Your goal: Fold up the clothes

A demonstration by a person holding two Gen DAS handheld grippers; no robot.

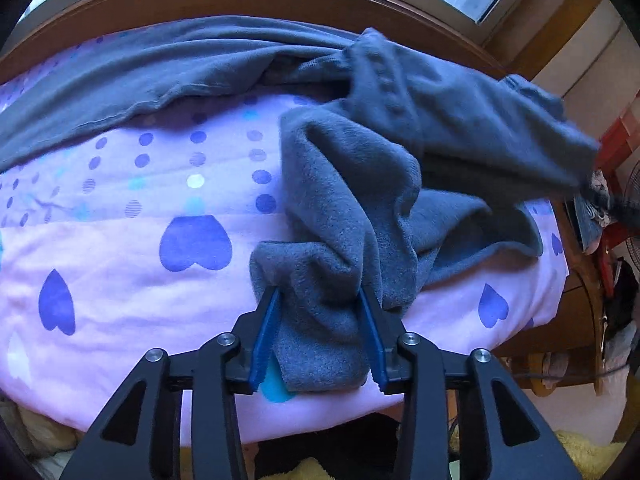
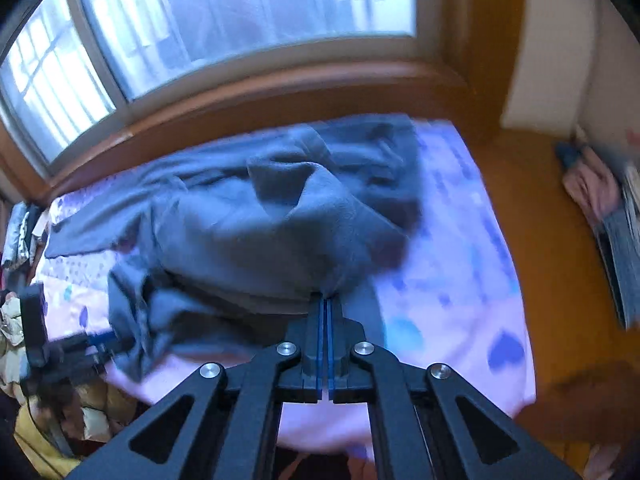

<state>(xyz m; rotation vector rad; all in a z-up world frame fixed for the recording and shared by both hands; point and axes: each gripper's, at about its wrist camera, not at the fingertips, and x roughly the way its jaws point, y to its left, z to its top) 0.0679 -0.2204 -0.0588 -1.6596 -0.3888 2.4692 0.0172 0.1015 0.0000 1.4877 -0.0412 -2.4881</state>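
A soft, fuzzy grey-blue fleece garment (image 1: 360,184) lies rumpled in thick folds on the bed's smooth pink sheet printed with purple hearts and dots (image 1: 120,240), toward 1 o'clock in the left wrist view. The left tongs (image 1: 320,292) reach forward at 6 o'clock, their blue ribbed pads pinching a bunched wad of fleece. The right tongs (image 2: 325,300) are pressed together on a fleece edge, lifting it off the sheet.
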